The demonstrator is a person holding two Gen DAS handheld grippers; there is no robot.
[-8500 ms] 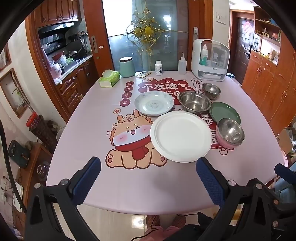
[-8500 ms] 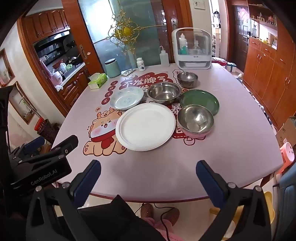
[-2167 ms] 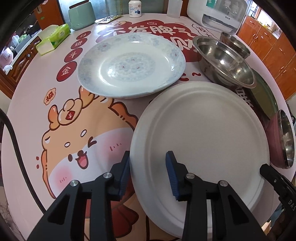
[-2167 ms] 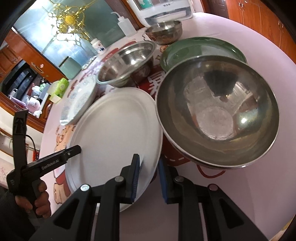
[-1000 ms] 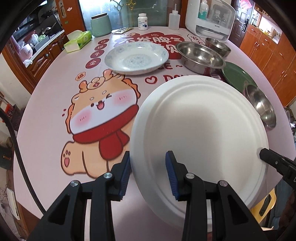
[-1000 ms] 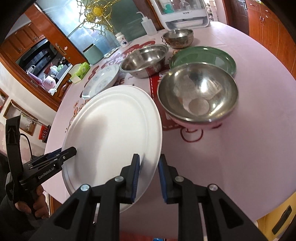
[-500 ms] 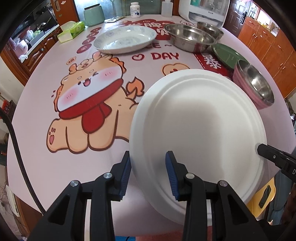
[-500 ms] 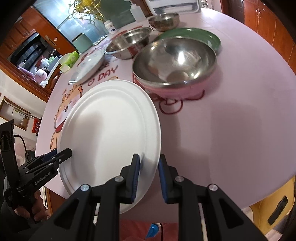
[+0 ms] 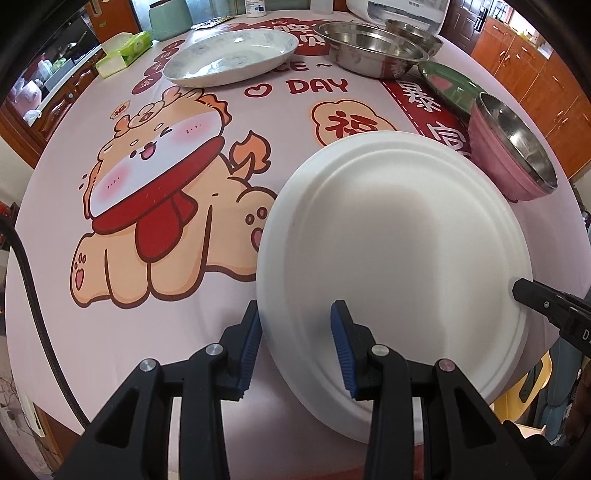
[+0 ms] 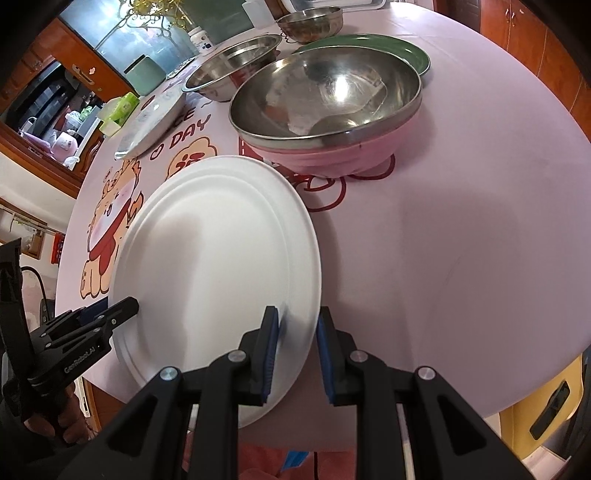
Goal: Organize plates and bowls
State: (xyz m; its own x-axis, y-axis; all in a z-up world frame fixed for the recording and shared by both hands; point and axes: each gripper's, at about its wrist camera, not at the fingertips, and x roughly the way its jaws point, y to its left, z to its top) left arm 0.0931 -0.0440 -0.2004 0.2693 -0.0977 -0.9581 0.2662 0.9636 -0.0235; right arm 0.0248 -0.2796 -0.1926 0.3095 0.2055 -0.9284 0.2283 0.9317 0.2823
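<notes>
A big white plate (image 9: pixel 399 240) (image 10: pixel 214 258) hangs low over the table's near edge, carried by both grippers. My left gripper (image 9: pixel 295 332) straddles its left rim with the pads on it, and its jaws are opening slightly. My right gripper (image 10: pixel 295 332) is shut on the opposite rim. Just behind the plate stands a pink bowl with a steel inside (image 9: pixel 517 147) (image 10: pixel 325 92). Farther back lie a green plate (image 10: pixel 369 48), a wide steel bowl (image 9: pixel 369 48), a small steel bowl (image 10: pixel 310 18) and a patterned porcelain plate (image 9: pixel 232 55).
The round table (image 10: pixel 461 221) wears a pink cloth with a cartoon print. A tissue box (image 9: pixel 123 51), a green canister (image 9: pixel 170 18) and a white appliance (image 9: pixel 395 9) stand at the far rim. A person's hand (image 10: pixel 55 424) grips the left tool.
The white plate, held by both grippers, has come toward the table's near edge and sunk lower. The bowls and other plates have not moved.
</notes>
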